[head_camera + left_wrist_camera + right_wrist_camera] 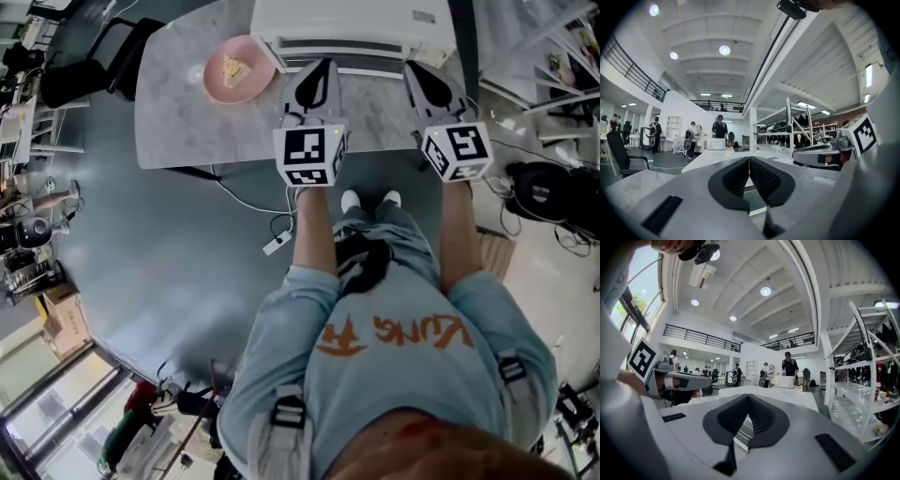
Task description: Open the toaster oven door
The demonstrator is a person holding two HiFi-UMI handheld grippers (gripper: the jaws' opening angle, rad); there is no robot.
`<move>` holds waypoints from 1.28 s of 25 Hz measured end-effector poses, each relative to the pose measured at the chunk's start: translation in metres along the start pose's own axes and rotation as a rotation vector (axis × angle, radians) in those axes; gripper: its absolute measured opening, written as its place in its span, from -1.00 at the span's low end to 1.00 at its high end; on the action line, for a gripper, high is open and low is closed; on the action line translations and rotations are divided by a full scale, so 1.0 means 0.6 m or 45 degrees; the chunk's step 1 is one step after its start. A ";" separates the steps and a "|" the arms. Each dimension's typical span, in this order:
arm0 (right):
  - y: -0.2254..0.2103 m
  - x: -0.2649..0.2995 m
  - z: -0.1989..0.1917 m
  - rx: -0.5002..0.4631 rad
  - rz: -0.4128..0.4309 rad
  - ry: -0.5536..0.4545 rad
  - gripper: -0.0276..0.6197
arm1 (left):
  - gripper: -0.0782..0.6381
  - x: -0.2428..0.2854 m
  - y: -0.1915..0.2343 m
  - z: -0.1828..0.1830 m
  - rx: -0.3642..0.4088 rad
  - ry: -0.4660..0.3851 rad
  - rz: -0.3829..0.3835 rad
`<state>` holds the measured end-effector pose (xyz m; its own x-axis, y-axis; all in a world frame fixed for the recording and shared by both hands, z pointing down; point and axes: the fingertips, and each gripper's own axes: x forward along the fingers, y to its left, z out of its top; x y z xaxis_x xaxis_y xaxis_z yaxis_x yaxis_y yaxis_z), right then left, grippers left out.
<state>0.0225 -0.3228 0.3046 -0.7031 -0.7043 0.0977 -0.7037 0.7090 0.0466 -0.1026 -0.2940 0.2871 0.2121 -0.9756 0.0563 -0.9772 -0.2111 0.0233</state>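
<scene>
My left hand-held gripper (322,67) and right hand-held gripper (415,69) are both closed, empty, near the oven (352,21). Door (349,52) probably rigid, hinged, light; I'd grip its top edge midway.

- Light blue short-sleeved T-shirt (403,384) with orange lettering (394,333) across it (upside down from the head view).
- Pale grey shoulder straps (281,445), each with a black buckle (289,411).
- Light blue trousers (412,230) above white shoes (351,200).
- Left gripper (322,67): pale grey shell, black ribbed pads (764,178), and a white cube (310,156) printed with black square markers.
- Right gripper (419,70): the same grey shell and black ribbed pads (761,416), with its own marker cube (457,150) in white and black.
</scene>
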 end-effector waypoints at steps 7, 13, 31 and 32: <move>0.015 0.031 0.011 -0.110 0.031 0.100 -0.88 | -0.77 0.016 0.019 -0.001 0.174 0.067 -0.120; 0.038 0.063 0.008 -0.309 0.178 0.130 -0.68 | -0.64 0.034 0.013 -0.013 0.381 0.133 -0.385; 0.069 0.143 -0.103 -1.060 0.521 0.787 -0.49 | -0.36 0.095 0.027 -0.150 1.266 0.741 -0.869; 0.067 0.146 -0.112 -1.083 0.532 0.825 -0.49 | -0.36 0.098 0.027 -0.154 1.283 0.760 -0.882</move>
<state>-0.0603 -0.3537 0.3820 -0.5073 -0.4325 0.7454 0.0422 0.8515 0.5227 -0.1052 -0.3490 0.3828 0.3796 -0.5323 0.7567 -0.1983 -0.8457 -0.4954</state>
